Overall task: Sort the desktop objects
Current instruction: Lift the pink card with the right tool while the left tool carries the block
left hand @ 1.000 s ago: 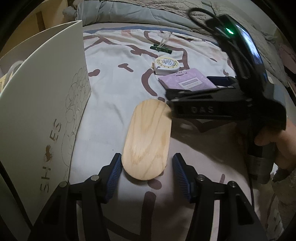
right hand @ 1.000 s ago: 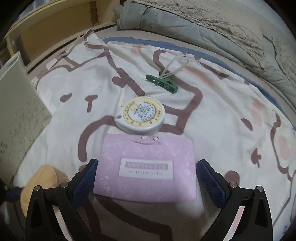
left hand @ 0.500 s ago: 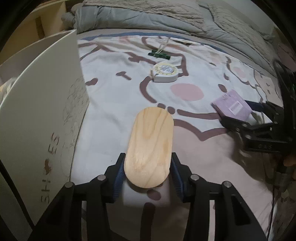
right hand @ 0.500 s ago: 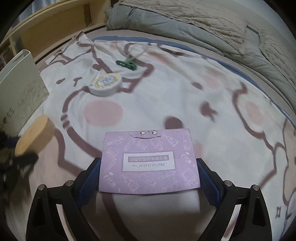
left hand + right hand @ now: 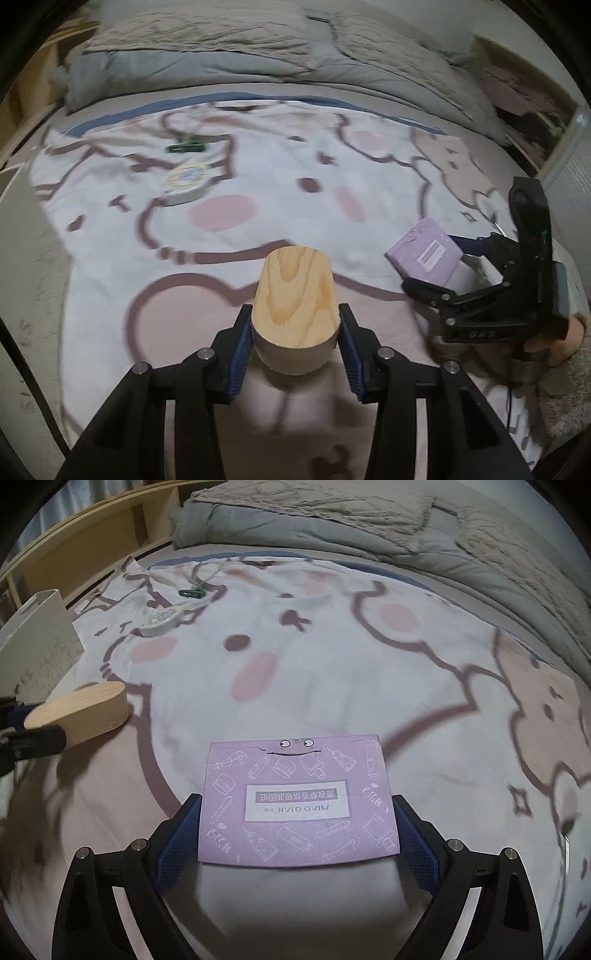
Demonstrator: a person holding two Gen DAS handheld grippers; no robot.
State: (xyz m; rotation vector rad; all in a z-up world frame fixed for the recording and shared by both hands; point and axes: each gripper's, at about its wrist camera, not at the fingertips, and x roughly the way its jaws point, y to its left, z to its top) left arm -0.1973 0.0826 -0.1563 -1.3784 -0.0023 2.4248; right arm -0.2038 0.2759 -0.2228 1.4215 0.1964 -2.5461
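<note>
A pale oval wooden block is off the bed sheet, and my left gripper is shut on its near end, blue pads against both sides. In the right wrist view the same block hangs at the left edge. A flat purple packet with a white label is held above the sheet. My right gripper is shut on it, its jaws wide across the packet's width. From the left wrist view the packet and right gripper are at the right, with a hand behind.
A round white and yellow tape measure and a green clip lie on the cartoon-print sheet at the far left. A white shoe box stands at the left edge. A rumpled grey duvet runs along the back.
My left gripper shut on the wooden block and lifted it away from the white box. My right gripper shut on the purple packet and carried it right, away from the tape measure.
</note>
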